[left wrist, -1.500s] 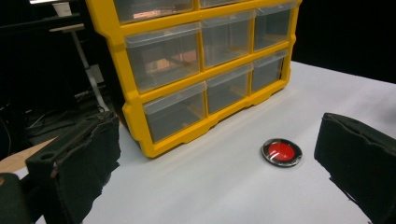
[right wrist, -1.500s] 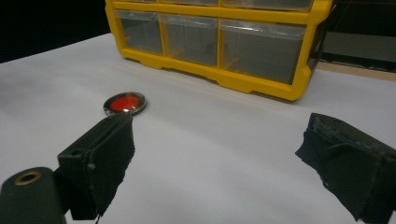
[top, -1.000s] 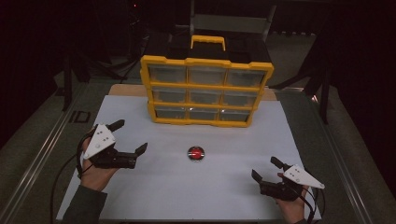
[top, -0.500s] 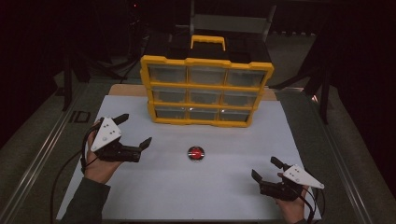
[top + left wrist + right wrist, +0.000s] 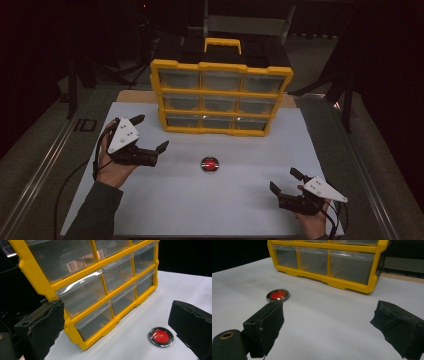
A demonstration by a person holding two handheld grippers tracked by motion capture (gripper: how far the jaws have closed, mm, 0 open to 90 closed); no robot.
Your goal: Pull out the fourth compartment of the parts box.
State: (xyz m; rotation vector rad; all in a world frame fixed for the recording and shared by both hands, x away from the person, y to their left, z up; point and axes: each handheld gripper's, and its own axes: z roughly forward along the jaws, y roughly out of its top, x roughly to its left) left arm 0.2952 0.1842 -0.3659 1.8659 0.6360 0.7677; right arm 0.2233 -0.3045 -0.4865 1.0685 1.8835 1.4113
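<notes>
Holding my left gripper above the left part of the white table sheet, I have its jaws spread wide with nothing between them. It sits just near of the yellow drawer cabinet's left end, pointing right and a little far. In the left gripper view the two black pads frame the cabinet's lower left drawers, and the small round red disc with its shiny metal rim lies on the sheet close to the right-hand pad.

That red disc rests flat on the sheet near the middle of the table, just near of the cabinet's front and well apart from it. It lies between my two tools, touching neither.

My right gripper is at the near right corner of the sheet, its jaws also standing apart and empty, aimed left and far toward the disc. In the right gripper view the disc shows just past the tip of the left-hand pad, with the cabinet's bottom row of clear drawers beyond it.

The cabinet stands upright at the far side of the sheet, all nine clear drawers pushed in, its yellow handle on top.
</notes>
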